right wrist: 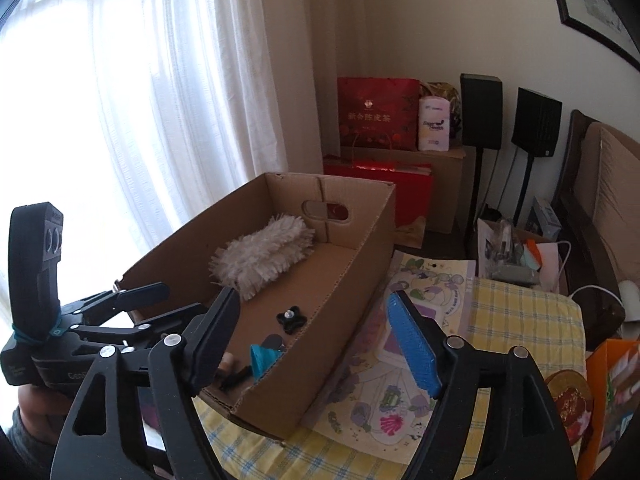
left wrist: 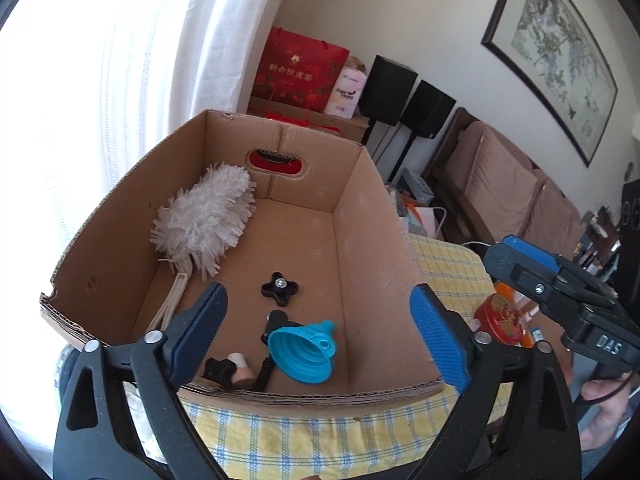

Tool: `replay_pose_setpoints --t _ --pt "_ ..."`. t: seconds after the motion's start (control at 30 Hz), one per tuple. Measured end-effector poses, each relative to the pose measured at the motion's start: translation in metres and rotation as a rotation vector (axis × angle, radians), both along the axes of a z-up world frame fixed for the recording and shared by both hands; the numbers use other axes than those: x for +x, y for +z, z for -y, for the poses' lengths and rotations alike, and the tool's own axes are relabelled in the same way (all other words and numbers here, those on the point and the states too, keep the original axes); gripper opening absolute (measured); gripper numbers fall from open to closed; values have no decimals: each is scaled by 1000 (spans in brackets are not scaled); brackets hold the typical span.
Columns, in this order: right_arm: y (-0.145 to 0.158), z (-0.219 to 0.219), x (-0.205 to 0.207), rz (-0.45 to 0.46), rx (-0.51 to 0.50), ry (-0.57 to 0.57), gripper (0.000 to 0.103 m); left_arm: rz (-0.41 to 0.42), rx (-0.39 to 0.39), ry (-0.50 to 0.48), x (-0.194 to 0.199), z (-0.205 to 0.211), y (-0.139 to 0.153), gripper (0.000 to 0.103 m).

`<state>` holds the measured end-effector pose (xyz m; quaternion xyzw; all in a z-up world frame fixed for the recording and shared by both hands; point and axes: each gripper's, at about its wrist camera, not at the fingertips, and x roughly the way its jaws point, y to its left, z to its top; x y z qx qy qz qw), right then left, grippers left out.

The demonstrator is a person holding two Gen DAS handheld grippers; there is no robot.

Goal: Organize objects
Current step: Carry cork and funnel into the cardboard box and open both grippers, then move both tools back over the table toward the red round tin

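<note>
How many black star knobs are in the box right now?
2: one knob lies mid-floor of the box; another sits at the near wall beside the funnel. More may be hidden.

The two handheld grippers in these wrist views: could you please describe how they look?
Both are black plastic scissor-style frames with silver pivot screws and ribbed blue pads on the fingers. The right gripper carries white "DAS" lettering on its body; the left gripper has a teal band around its handle. A grey sleeve shows at the left wrist.
</note>
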<state>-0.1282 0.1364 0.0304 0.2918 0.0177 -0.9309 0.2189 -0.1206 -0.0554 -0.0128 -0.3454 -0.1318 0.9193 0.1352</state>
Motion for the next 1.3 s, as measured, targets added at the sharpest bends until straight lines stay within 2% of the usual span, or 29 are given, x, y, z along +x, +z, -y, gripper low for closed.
replay_pose_setpoints --t 0.13,0.37,0.63,1.3 --pt "-3 -20 0 10 -7 -42 80 -12 21 -23 2 -6 4 101" --pt "-5 -59 6 18 -8 -118 81 -24 36 -67 5 -26 7 101" --pt "-9 -103 16 31 -6 -215 81 -67 29 -137 16 -58 16 101" --pt "-25 -189 42 73 -9 -380 81 -86 -16 -322 37 -158 21 101"
